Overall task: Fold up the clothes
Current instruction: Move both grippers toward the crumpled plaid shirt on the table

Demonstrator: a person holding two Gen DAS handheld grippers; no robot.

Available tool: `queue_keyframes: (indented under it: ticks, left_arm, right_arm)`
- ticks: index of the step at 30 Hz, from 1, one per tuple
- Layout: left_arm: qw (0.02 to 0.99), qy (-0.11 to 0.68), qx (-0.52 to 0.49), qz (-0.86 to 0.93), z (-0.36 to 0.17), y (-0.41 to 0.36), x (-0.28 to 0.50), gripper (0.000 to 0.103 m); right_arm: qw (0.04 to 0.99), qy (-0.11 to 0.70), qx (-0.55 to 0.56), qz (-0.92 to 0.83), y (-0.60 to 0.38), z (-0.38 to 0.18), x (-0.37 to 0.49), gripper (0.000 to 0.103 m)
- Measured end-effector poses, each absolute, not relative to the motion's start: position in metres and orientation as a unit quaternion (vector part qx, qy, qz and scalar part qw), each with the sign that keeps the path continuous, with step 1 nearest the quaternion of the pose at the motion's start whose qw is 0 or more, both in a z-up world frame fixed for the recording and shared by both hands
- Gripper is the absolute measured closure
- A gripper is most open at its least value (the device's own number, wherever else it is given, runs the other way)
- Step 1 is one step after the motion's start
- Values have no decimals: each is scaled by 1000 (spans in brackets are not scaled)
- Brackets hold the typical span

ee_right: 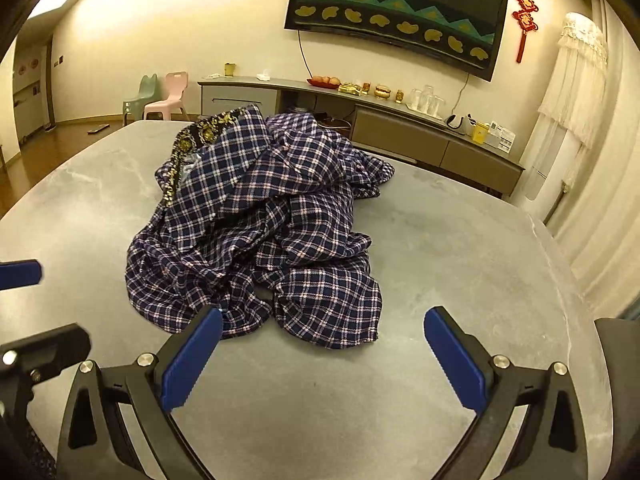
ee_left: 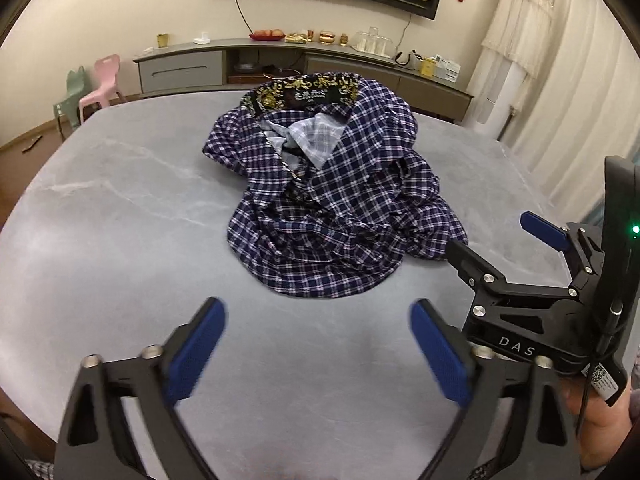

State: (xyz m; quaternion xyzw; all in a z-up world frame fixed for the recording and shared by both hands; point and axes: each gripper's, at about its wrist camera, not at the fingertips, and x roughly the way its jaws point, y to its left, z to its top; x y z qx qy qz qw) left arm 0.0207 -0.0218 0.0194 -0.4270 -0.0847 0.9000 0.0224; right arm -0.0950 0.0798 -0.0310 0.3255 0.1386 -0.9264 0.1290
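Crumpled navy-and-white checked cotton shirt [ee_left: 332,200] lay heaped on the grey marbled bench [ee_left: 120,208].
Left gripper [ee_left: 316,344] and right gripper [ee_right: 322,344] hovered nearby, jaws wide, empty.

place: home living room | signs: wall TV [ee_right: 396,20], sideboard [ee_right: 360,116], plastic chairs [ee_right: 170,94], curtains [ee_right: 576,92]

Both grippers [ee_left: 316,340] [ee_right: 322,344] are rocking black frames, blue ribbed pads [ee_left: 194,354], silver screws, one sporting "DAS" lettering.

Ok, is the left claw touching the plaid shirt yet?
Apart. The left wrist view shows the open left claw short of the plaid shirt, with bare grey table between them.
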Motion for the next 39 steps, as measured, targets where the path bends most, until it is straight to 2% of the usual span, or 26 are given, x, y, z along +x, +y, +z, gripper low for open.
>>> queue_keyframes:
  ticks: [1,2,4,5,6,7,8,9,11,17,20,23,24,25,27,28,29,30,31,34,36,38,39]
  left_arm:
    - [30,-86,-428,899,19,-20,22,36]
    - [32,-85,-428,899,18,-18,24,42]
    - [33,-82,-428,900,17,-14,25,66]
    - [35,-80,-429,899,16,-13,23,72]
    - [37,-79,-431,898,15,-11,22,83]
    - [38,-77,-430,899,15,-10,21,90]
    - [39,-74,-428,900,15,-9,22,92]
    - [40,-73,-426,901,16,-8,22,95]
    - [42,-68,-418,905,19,-7,23,97]
    - [39,-63,-414,907,20,-7,22,99]
    - [44,-69,-413,907,21,-9,22,95]
    - [50,-69,-414,906,21,-9,21,83]
    - [50,-68,-415,906,20,-9,21,67]
    - [49,-68,-415,906,19,-9,21,57]
    - [53,-74,-417,904,17,-9,20,55]
    - [55,-75,-418,904,17,-9,20,56]
    - [56,-76,-416,904,17,-9,20,59]
    - [57,-77,-412,906,18,-10,20,81]
    - [59,-78,-408,908,19,-11,21,96]
    - [52,-62,-386,919,25,-11,24,96]
    - [51,-54,-383,921,27,-10,24,92]
    - [51,-49,-385,920,26,-10,23,77]
    - [52,-51,-387,919,26,-11,22,63]
  right_arm:
    - [130,140,323,-927,80,-30,-94,1]
    - [132,140,320,-928,79,-29,-93,1]
    - [135,139,317,-929,78,-27,-91,6]
    - [136,138,316,-929,78,-25,-91,21]
    - [137,139,319,-927,78,-25,-91,32]
    - [137,140,323,-926,79,-26,-92,56]
    - [136,140,329,-924,80,-28,-93,74]
    - [137,136,337,-922,81,-29,-95,79]
    - [142,129,348,-918,83,-32,-98,97]
    - [143,132,345,-918,83,-31,-97,101]
    - [140,133,347,-918,82,-34,-97,101]
    - [133,130,347,-919,82,-36,-99,100]
    - [131,129,346,-920,82,-36,-100,100]
    - [129,129,349,-919,82,-37,-101,96]
    - [129,129,357,-916,80,-40,-103,75]
    - [130,129,358,-916,79,-41,-104,60]
    - [133,129,358,-915,79,-41,-103,52]
    - [136,129,356,-915,78,-41,-103,52]
    - [138,130,355,-915,77,-41,-102,53]
    - [140,131,357,-914,77,-42,-102,93]
    - [140,131,359,-913,77,-42,-102,93]
    - [141,132,360,-913,77,-43,-103,93]
    - [139,133,359,-913,76,-43,-102,93]
